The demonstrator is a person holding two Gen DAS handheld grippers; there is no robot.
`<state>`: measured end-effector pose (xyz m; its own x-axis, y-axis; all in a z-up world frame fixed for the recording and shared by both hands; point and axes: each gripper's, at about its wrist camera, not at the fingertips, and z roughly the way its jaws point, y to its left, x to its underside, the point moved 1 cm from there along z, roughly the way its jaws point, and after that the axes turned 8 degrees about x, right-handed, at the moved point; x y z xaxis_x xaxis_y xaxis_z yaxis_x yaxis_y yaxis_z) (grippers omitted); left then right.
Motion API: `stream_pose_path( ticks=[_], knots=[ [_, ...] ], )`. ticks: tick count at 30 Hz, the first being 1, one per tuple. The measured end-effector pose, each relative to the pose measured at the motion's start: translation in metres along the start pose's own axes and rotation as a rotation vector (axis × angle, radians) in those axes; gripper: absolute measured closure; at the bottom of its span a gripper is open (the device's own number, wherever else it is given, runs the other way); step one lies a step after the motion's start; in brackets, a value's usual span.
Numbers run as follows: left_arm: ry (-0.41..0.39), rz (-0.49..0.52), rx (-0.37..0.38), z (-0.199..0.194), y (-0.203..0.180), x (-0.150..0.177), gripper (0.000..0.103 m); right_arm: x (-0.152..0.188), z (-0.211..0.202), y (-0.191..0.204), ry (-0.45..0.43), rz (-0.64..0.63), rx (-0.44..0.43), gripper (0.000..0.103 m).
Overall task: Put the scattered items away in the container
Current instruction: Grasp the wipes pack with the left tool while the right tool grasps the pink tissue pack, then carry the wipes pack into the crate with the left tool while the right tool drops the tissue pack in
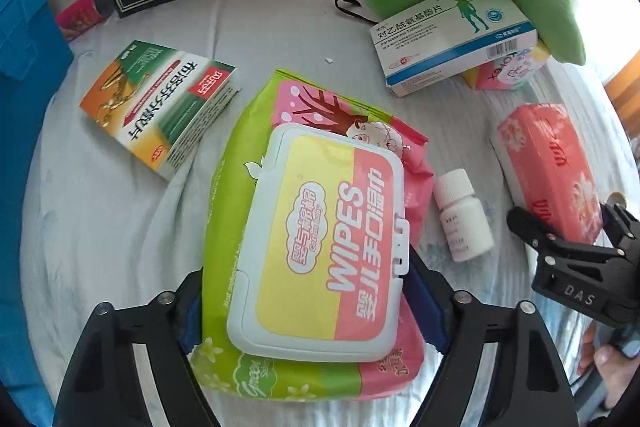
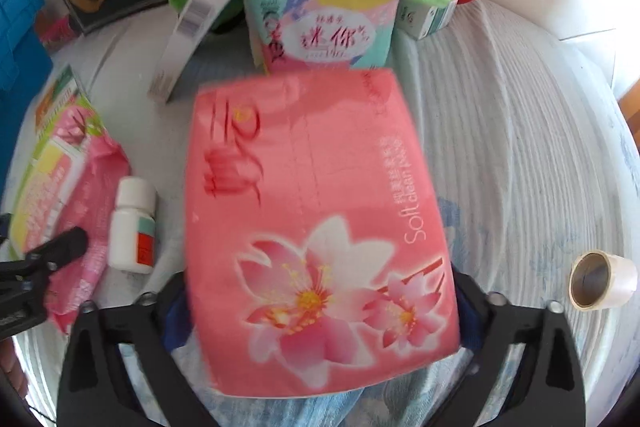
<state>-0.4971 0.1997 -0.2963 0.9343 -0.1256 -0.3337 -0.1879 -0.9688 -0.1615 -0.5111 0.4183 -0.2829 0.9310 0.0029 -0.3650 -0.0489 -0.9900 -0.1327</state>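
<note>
Fingers (image 1: 424, 291) of the left gripper (image 1: 316, 303) are spread wide at the bottom of the left wrist view and pressed against both sides of the wipes pack (image 1: 312, 239), which is held between them. At the left edge of the frame a blue container (image 1: 24, 27) is seen; its contents cannot be told. Two medicine boxes (image 1: 160, 107) (image 1: 452, 43) and one white bottle (image 1: 462, 215) are counted. In the right wrist view the right gripper (image 2: 320, 311) is likewise clamped wide on one pink tissue pack (image 2: 320, 227).
</note>
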Motion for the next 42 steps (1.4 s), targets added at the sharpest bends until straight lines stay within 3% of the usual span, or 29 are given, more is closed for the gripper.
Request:
stream_pose_path(
  ticks=[7, 15, 17, 28, 33, 42],
  knots=[
    [-0.041, 0.027, -0.021, -0.025, -0.018, 0.009, 0.027, 0.001, -0.032, -0.008, -0.051, 0.029, -0.038, 0.009],
    [-0.157, 0.054, -0.031, -0.094, -0.013, 0.028, 0.027, 0.013, -0.102, -0.015, -0.146, 0.033, -0.055, 0.009],
    [-0.191, 0.063, -0.032, -0.114, -0.009, 0.035, 0.027, 0.03, -0.113, 0.011, -0.171, 0.031, -0.058, 0.009],
    [-0.379, 0.111, -0.038, -0.229, 0.017, 0.075, 0.027, 0.094, -0.227, 0.061, -0.339, 0.047, -0.018, 0.009],
    [-0.479, 0.097, -0.071, -0.284, 0.033, 0.089, 0.027, 0.1, -0.277, 0.087, -0.421, 0.04, -0.023, 0.009],
    [-0.624, -0.041, -0.178, -0.378, 0.091, 0.104, 0.027, 0.085, -0.355, 0.148, -0.587, -0.077, -0.103, 0.009]
  ],
)
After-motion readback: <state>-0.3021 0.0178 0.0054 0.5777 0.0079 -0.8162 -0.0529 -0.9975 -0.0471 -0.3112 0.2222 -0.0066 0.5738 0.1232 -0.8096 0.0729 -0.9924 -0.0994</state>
